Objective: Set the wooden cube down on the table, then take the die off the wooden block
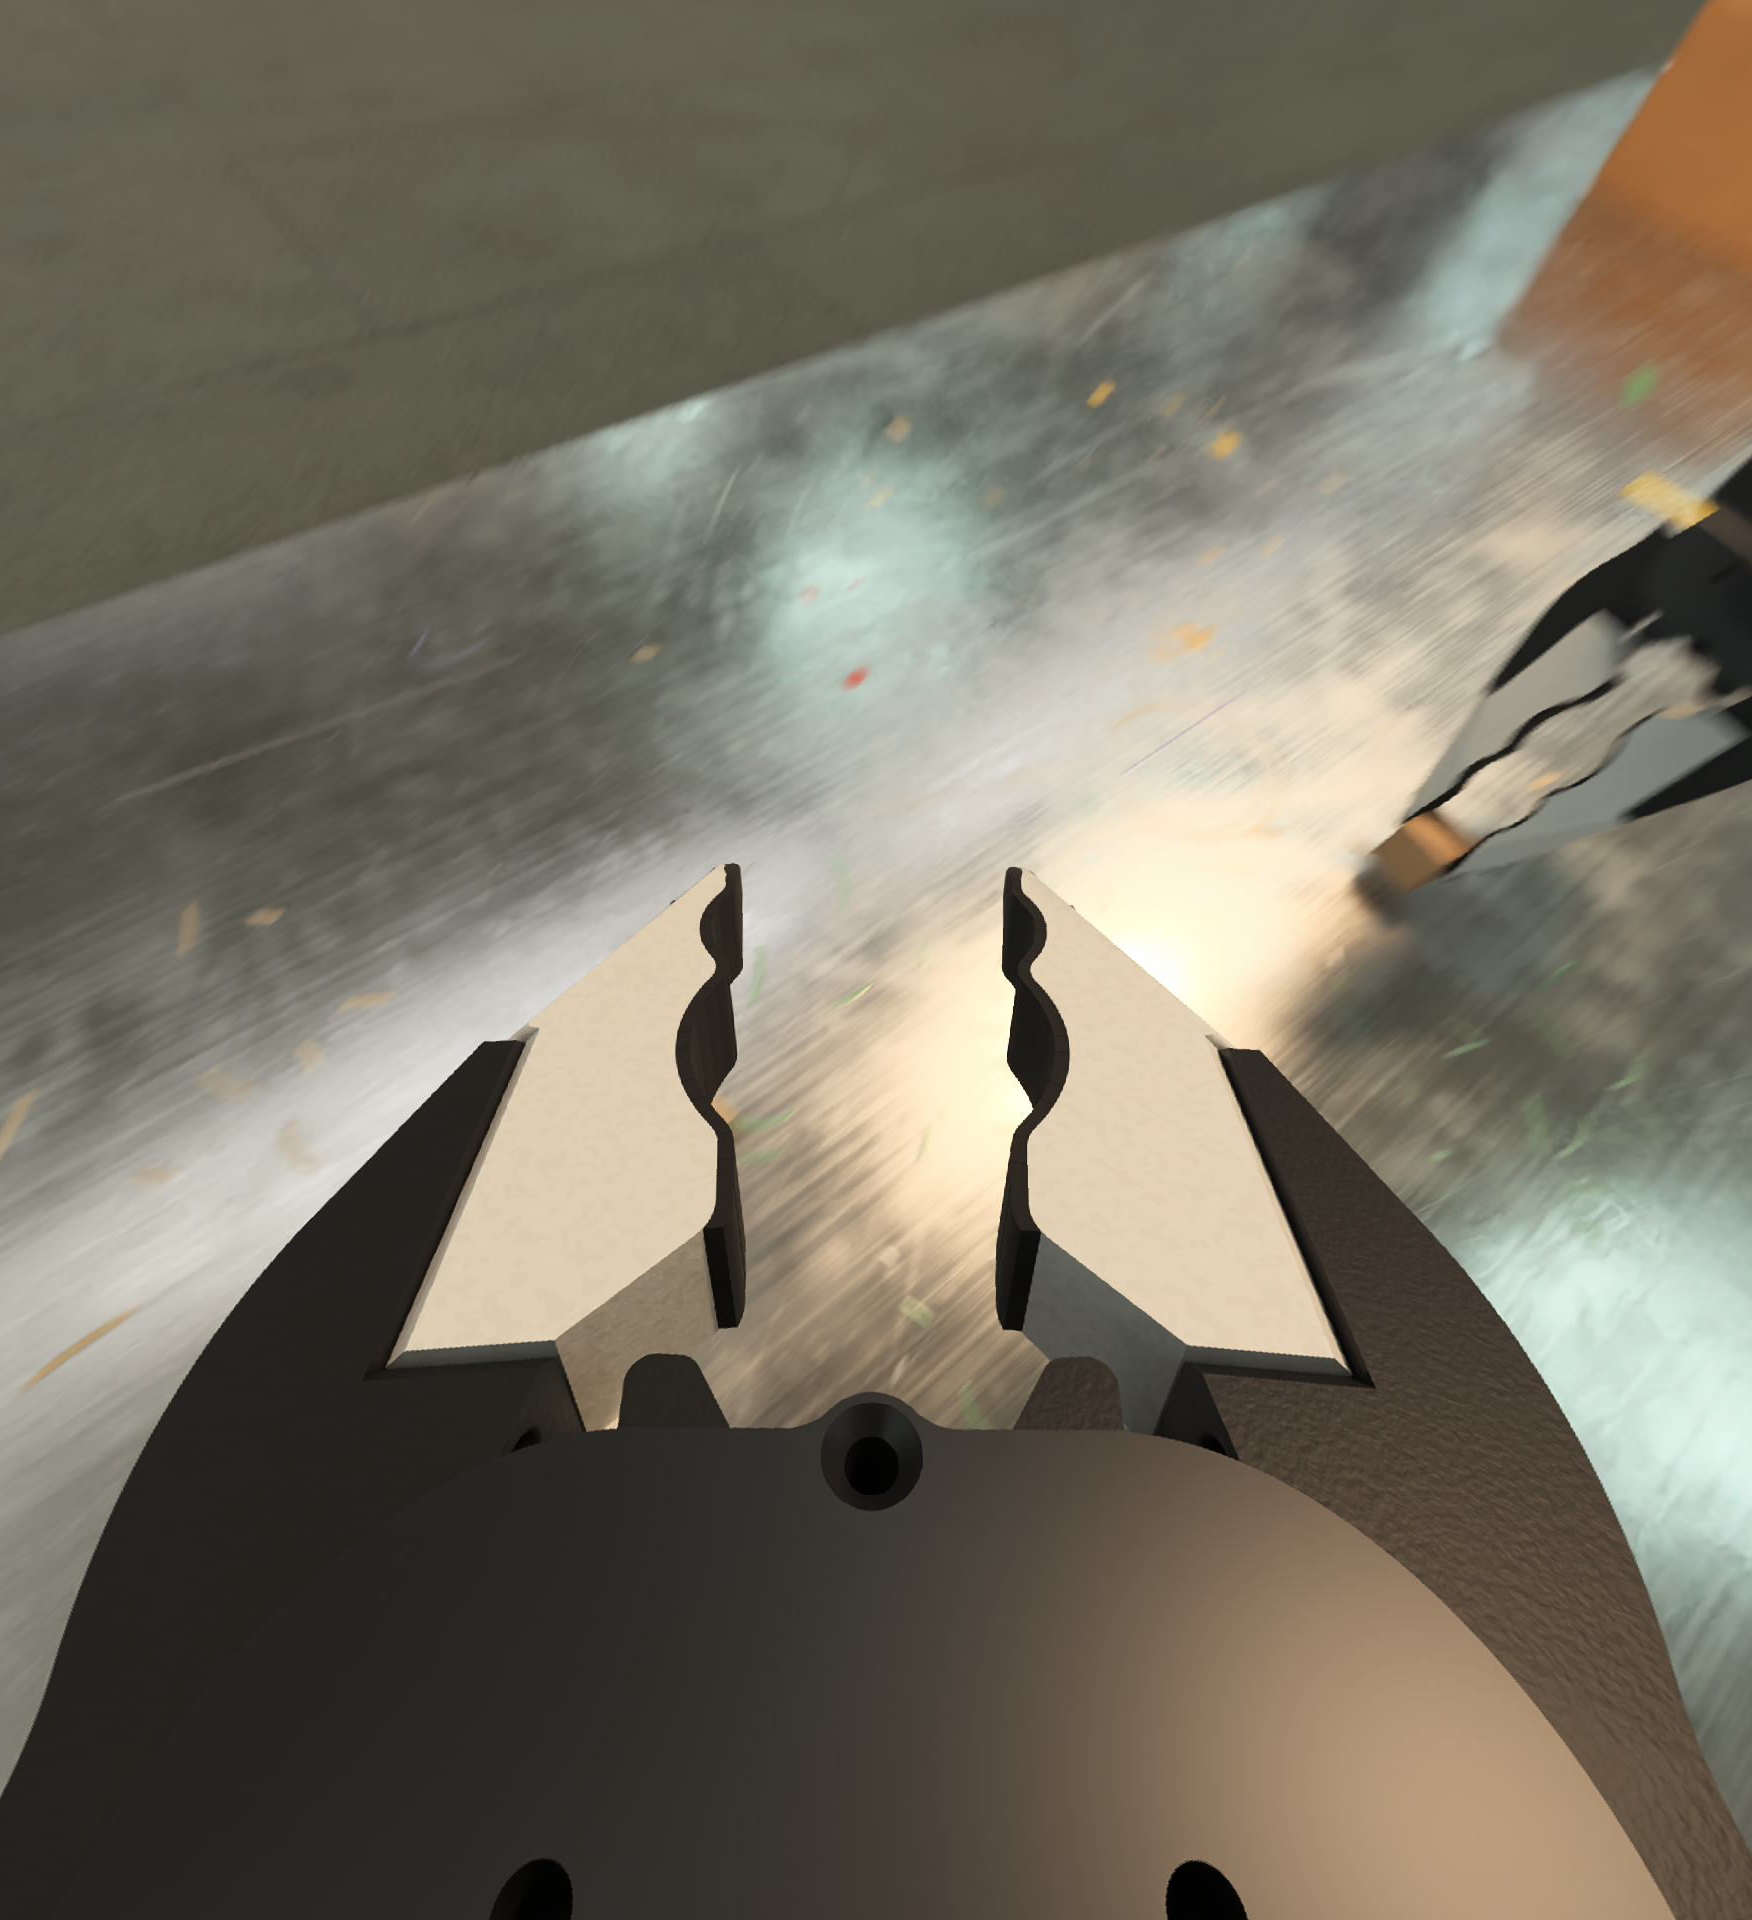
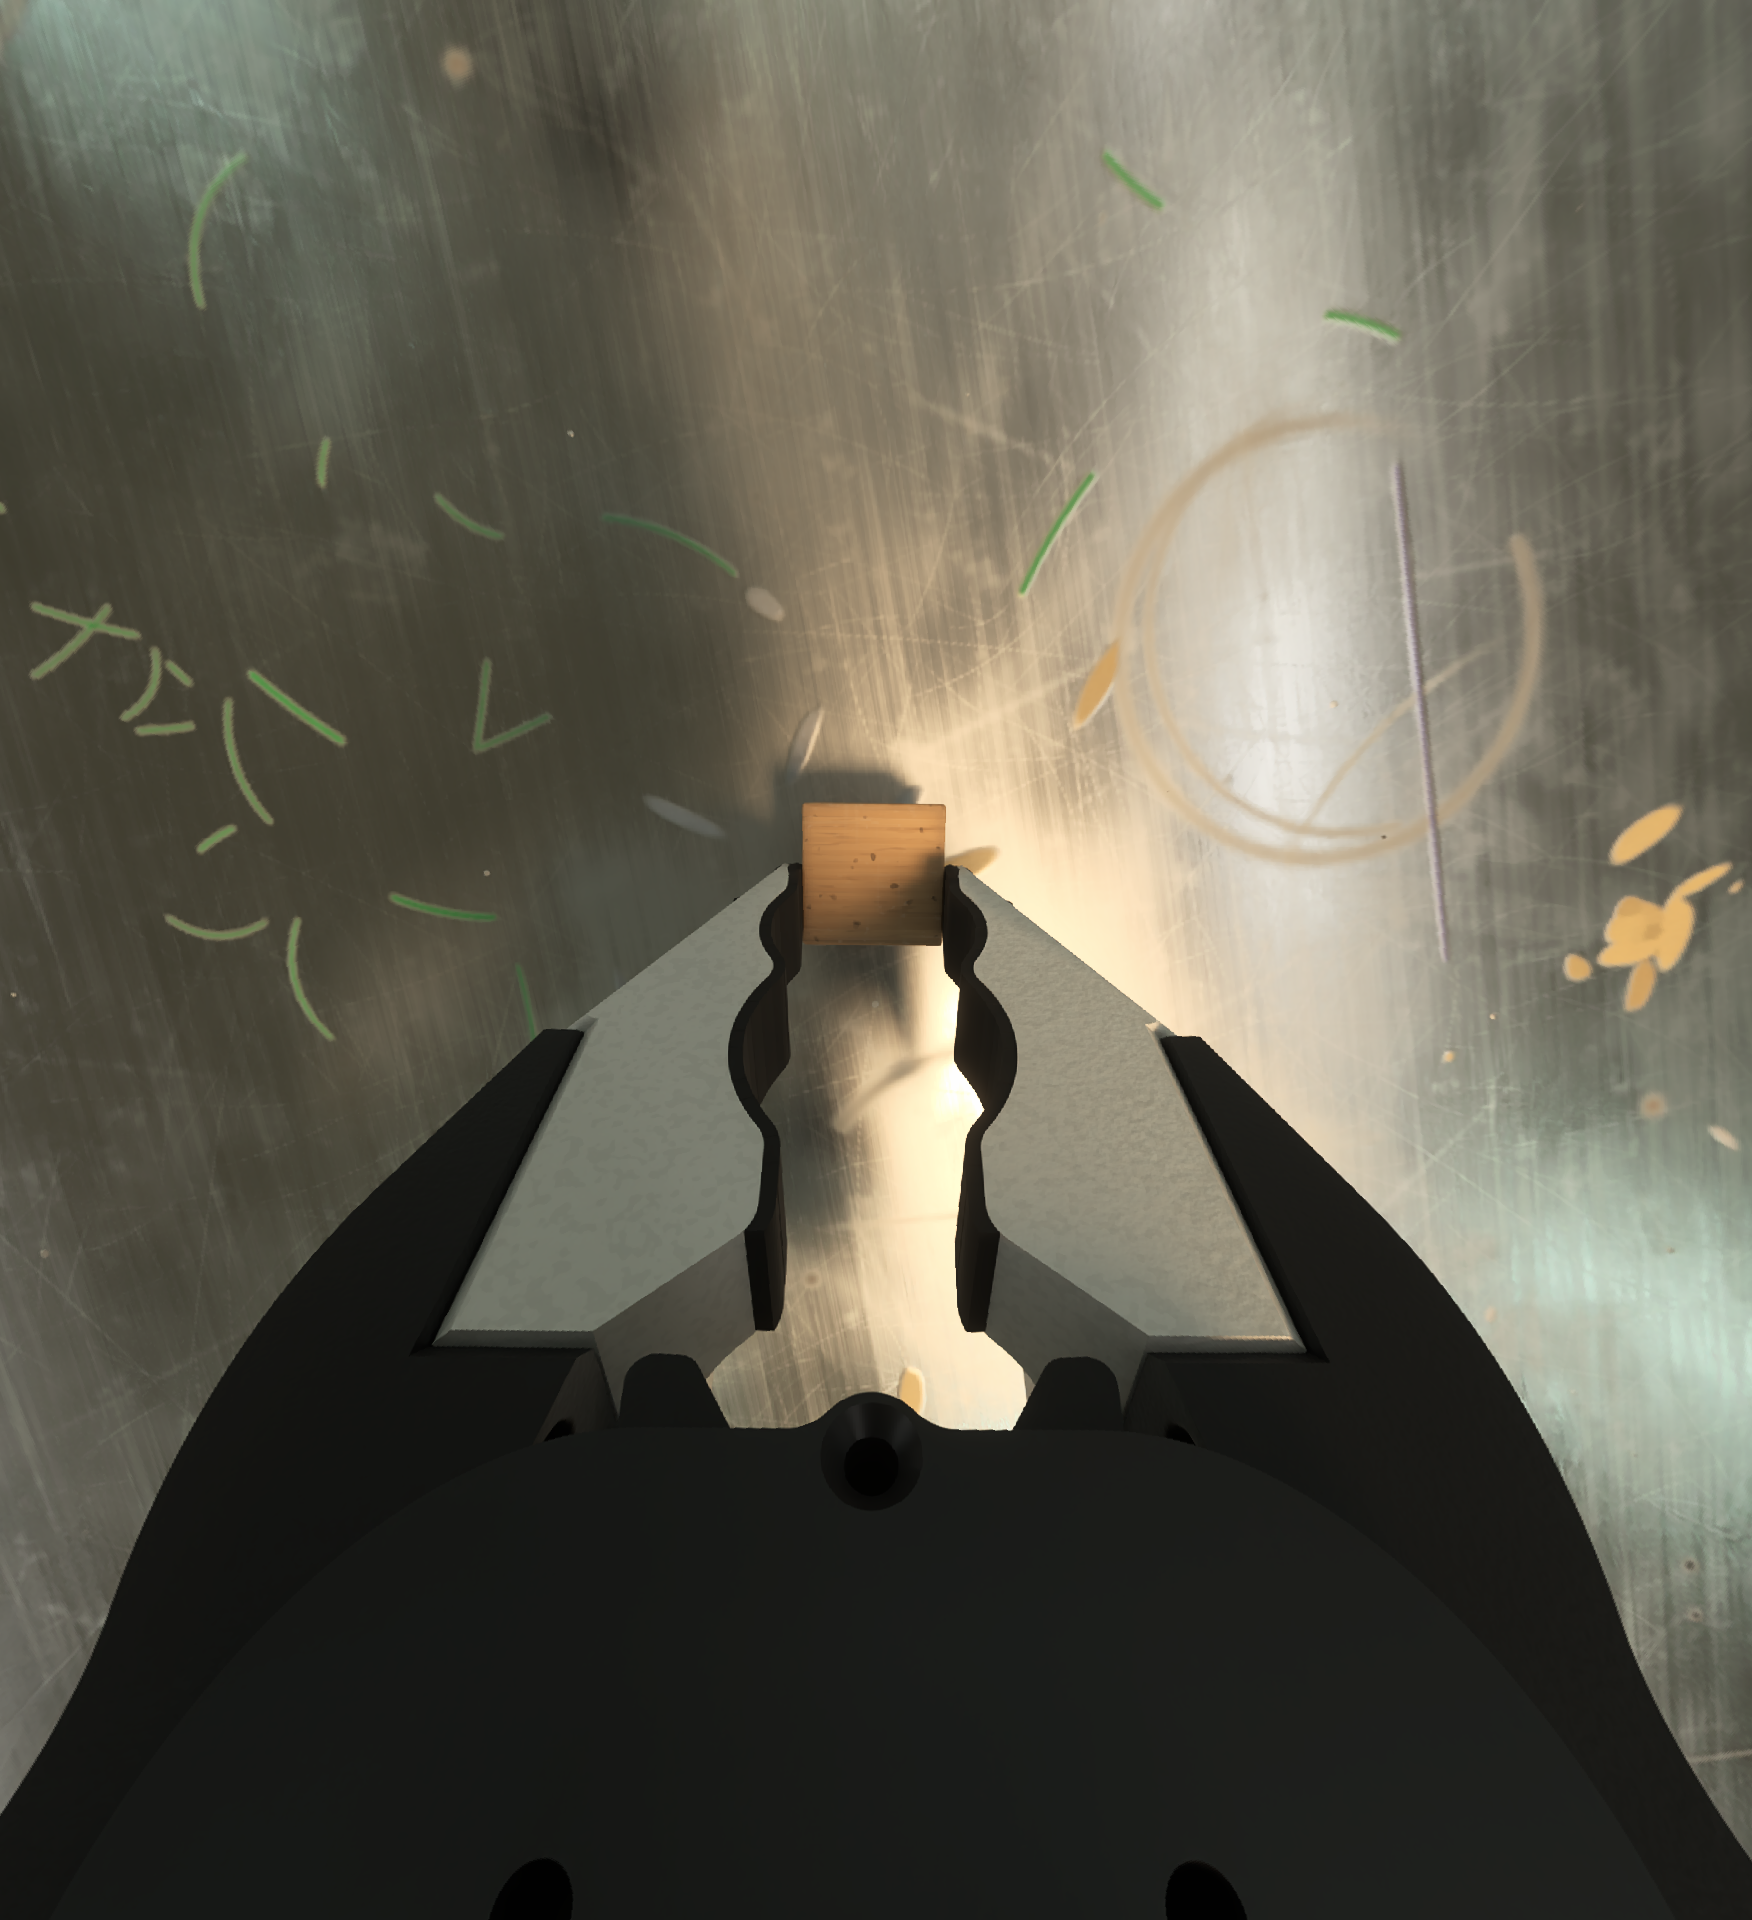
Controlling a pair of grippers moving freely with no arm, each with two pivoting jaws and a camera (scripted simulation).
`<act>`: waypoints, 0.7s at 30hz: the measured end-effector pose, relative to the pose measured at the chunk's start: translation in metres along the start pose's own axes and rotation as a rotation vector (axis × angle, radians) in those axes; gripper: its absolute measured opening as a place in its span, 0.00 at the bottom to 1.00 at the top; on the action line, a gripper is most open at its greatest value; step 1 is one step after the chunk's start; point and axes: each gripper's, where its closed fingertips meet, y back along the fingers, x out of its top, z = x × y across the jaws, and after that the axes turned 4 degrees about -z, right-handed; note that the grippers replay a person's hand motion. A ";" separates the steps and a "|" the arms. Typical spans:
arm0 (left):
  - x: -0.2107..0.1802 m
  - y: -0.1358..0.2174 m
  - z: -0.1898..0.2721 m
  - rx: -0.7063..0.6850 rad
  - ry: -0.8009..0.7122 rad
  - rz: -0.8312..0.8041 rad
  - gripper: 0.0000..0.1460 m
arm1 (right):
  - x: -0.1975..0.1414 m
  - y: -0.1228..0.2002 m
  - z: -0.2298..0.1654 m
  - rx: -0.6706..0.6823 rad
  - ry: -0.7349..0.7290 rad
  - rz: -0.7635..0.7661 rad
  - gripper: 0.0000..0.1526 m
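My right gripper (image 2: 872, 883) is shut on a small light wooden cube (image 2: 872, 878), pinched between its fingertips above the scratched metal table (image 2: 332, 935). The cube's shadow falls on the table just beyond it. In the left wrist view the right gripper (image 1: 1428, 847) shows at the right with the cube (image 1: 1423, 852) at its tips, close to the table. My left gripper (image 1: 872, 894) is open and empty above the table. No die and no wooden block show in either view.
The table's far edge (image 1: 643, 426) runs diagonally across the left wrist view, with a dull floor beyond. An orange-brown box-like object (image 1: 1703, 239) stands at the top right. The table carries green and yellow marks and a ring stain (image 2: 1329, 634).
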 end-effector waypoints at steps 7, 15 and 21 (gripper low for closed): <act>-0.065 -0.006 -0.068 0.104 -0.006 -0.282 0.35 | -0.008 -0.010 -0.002 0.031 -0.022 -0.063 0.17; -0.113 -0.029 -0.082 -0.103 -0.148 -0.457 0.30 | 0.001 0.021 -0.003 0.083 -0.131 0.230 0.21; -0.146 -0.041 -0.073 -0.296 -0.433 -0.587 0.29 | -0.011 0.055 0.005 0.060 -0.260 0.358 0.21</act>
